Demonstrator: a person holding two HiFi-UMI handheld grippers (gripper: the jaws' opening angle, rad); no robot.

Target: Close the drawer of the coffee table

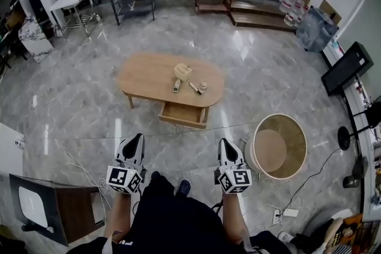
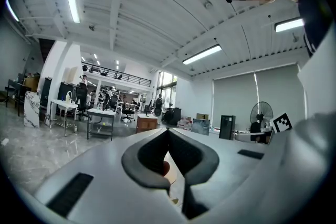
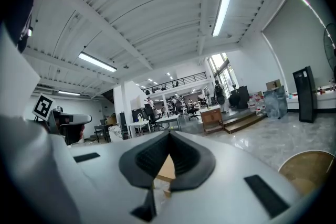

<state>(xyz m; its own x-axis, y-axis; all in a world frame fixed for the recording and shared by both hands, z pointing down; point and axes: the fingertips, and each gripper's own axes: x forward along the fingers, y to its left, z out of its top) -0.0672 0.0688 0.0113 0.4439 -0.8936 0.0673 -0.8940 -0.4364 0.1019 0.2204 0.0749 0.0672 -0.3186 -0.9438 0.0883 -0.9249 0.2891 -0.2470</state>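
And there's the drawer (image 1: 183, 114), hanging open on the near side of the coffee table, its light wooden tray pulled clear of the frame. Above it, the oval worktop (image 1: 149, 77) carries a small wooden box (image 1: 183, 72) near the middle, a dark remote (image 1: 176, 85) just beside it, and a couple of little items to the right that are too small to name. The table stands alone in the middle of the grey marble floor (image 1: 71, 110).

Well short of it, on the near side, the person holds both tools level and pointed at the table. The left claw (image 1: 137, 138) is fully closed, jaws meeting at the tips and gripping nothing. Same story for the right claw (image 1: 225, 143): shut tight and empty. Neither touches the drawer.

To the right, a round white tub (image 1: 252, 157) sits on the floor; near left, a dark wooden side table (image 1: 65, 211).
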